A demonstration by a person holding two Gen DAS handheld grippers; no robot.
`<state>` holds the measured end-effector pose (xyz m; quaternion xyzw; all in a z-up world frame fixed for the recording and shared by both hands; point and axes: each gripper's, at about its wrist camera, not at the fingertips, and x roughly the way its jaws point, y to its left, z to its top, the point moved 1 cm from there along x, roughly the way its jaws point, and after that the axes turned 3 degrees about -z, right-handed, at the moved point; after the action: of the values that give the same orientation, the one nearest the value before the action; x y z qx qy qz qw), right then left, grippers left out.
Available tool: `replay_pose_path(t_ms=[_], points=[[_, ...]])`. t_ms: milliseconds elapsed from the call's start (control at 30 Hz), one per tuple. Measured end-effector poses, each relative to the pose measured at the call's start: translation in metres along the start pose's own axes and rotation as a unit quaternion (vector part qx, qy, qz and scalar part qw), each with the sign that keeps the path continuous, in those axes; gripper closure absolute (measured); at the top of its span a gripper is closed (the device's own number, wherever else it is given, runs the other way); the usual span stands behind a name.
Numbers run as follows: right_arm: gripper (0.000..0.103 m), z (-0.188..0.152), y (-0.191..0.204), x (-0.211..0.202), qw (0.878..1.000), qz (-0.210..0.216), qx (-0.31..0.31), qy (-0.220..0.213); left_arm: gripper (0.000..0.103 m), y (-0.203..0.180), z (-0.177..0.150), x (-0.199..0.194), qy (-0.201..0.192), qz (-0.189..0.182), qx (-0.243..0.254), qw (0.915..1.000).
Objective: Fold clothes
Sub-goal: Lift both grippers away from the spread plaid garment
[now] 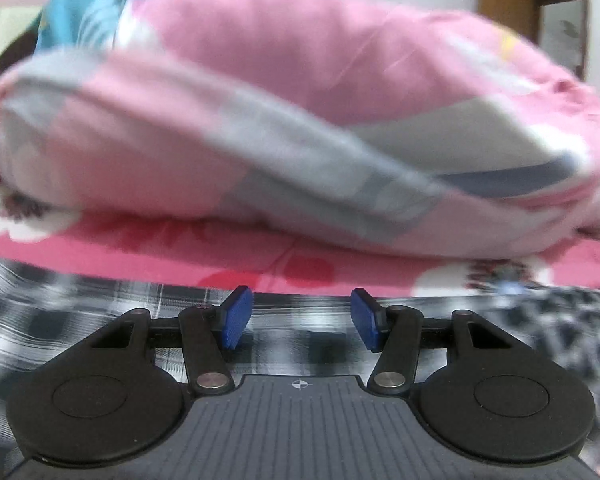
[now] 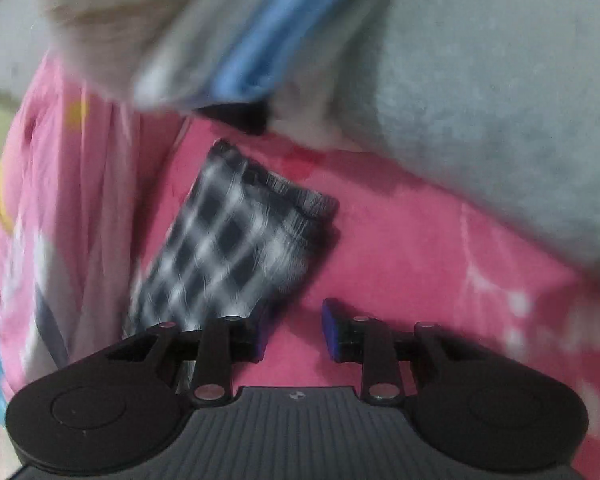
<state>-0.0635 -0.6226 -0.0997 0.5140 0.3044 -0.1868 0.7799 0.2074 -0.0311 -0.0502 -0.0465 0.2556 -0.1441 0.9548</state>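
Pink floral bedding [image 2: 400,248] carries the folded plaid cloth [image 2: 240,240]. Left tool [image 1: 298,318] hovers over plaid, released and empty. Right tool [image 2: 296,330] is parted beside the cloth, gripping nothing. Brushing its edge could undo the fold.

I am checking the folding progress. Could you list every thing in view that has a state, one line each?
Left gripper: open, nothing between its pads.
Right gripper: open, empty.
Plaid cloth: folded, lying flat on the pink bedsheet.
Pink quilt: bunched up, not folded.
Grey blanket: heaped loosely.
Door: too far to tell.
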Motion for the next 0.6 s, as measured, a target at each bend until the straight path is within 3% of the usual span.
replay_pose_path(t_ms=[67,100,133,267,333,367,467,533,600], points=[[0.081,0.004,0.004,0.009,1.000,0.010,-0.011,-0.021,0.048,-0.006,-0.003,-0.026,-0.001,-0.015,0.011,0.9998],[0.098,0.006,0.008,0.012,0.999,0.005,-0.022,-0.024,0.048,-0.008,-0.005,-0.039,0.001,-0.022,0.016,0.9996],[0.099,0.007,0.011,0.015,0.999,0.000,-0.032,-0.025,0.048,-0.009,-0.008,-0.051,0.008,-0.026,0.020,0.9994],[0.100,0.020,0.022,-0.001,0.996,0.006,-0.068,-0.057,0.048,-0.009,-0.023,-0.091,0.027,-0.045,0.040,0.9978],[0.100,0.022,0.022,0.006,0.991,-0.056,-0.103,-0.067,0.048,-0.008,-0.032,-0.101,0.042,-0.055,0.048,0.9965],[0.100,0.025,0.014,0.014,0.992,-0.061,-0.095,-0.062,0.048,-0.008,-0.036,-0.103,0.047,-0.059,0.056,0.9956],[0.100,0.033,-0.006,0.021,0.997,-0.028,-0.042,-0.050,0.048,-0.014,-0.050,-0.107,0.061,-0.054,0.087,0.9929],[0.089,0.036,-0.011,0.014,0.998,-0.007,-0.025,-0.049,0.048,-0.015,-0.055,-0.110,0.067,-0.048,0.096,0.9920],[0.083,0.032,-0.012,0.002,0.998,-0.015,-0.023,-0.061,0.048,-0.016,-0.059,-0.113,0.070,-0.042,0.106,0.9910]])
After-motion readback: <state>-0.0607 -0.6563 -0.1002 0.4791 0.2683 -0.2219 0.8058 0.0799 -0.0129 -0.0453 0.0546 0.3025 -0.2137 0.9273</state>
